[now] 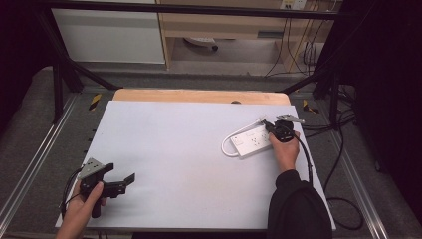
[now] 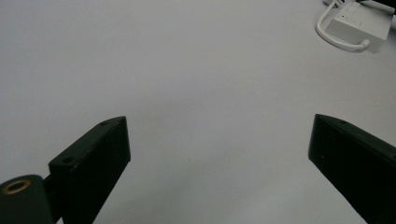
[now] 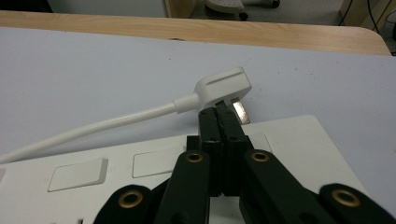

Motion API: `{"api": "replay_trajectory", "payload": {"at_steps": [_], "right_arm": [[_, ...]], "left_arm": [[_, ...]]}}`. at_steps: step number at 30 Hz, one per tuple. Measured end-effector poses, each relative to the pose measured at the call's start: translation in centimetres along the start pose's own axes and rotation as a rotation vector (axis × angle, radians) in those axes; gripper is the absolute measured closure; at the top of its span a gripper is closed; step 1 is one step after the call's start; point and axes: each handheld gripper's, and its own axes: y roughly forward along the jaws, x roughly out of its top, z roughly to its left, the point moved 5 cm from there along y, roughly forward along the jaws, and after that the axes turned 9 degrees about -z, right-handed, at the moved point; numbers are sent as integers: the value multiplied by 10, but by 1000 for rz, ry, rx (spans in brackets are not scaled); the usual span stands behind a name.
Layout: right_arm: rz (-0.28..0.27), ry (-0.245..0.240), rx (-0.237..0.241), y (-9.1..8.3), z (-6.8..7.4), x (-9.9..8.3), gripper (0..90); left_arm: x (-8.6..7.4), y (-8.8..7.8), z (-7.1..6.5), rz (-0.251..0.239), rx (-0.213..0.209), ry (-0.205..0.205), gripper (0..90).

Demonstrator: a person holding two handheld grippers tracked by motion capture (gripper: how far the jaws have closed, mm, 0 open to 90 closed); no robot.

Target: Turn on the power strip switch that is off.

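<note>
White tabletop (image 1: 174, 149), power strip (image 1: 251, 142) at three o'clock: right gripper (image 3: 219, 112), jaws pressed together empty beneath the plug (image 3: 224, 86), should nudge gently; left gripper (image 1: 127, 180), jaws wide and empty, waits at seven o'clock.

A wooden table (image 1: 199, 95) carries a white mat (image 1: 184, 159) — on the mat lies a power strip (image 1: 251, 141), its cable (image 1: 228, 144) looped beside it.

Right gripper (image 3: 219, 114) fingers closed under white plug (image 3: 223, 86), above power strip (image 3: 289, 140).
</note>
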Motion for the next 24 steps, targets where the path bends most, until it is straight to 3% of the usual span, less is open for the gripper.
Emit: {"api": "replay_trajectory", "payload": {"at_steps": [24], "right_arm": [[16, -8, -3, 1, -2, 2, 900]], "left_arm": [[0, -1, 0, -2, 1, 0, 57]]}}
